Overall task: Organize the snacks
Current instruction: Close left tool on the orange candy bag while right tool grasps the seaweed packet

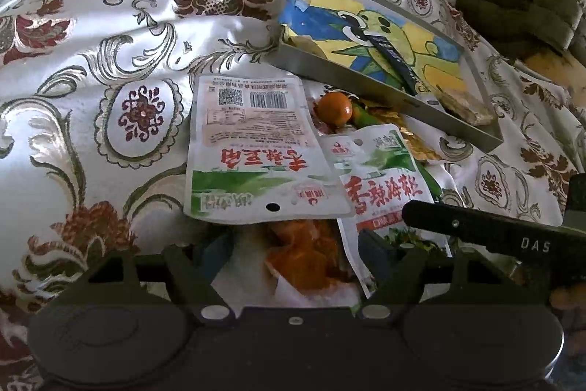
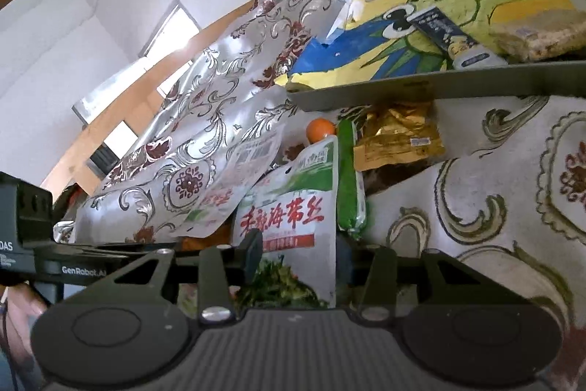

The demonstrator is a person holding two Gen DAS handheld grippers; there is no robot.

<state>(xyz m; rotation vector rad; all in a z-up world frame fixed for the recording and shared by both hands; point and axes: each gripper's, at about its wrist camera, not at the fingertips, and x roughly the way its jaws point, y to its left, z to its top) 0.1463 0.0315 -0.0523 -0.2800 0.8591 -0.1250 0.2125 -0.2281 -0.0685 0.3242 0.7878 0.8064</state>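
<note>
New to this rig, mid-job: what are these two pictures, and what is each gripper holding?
No robot: a person holds a two-finger gripper in each hand, with a fisheye camera looking along its fingers. One picture is from the left wrist, the other from the right. On the floral tablecloth lie a grey tray, a white barcode packet, a tangerine, a gold packet and a green stick pack. The left gripper stands open around an orange snack pack, not pinching it. The right gripper seems closed on the seaweed packet.
</note>
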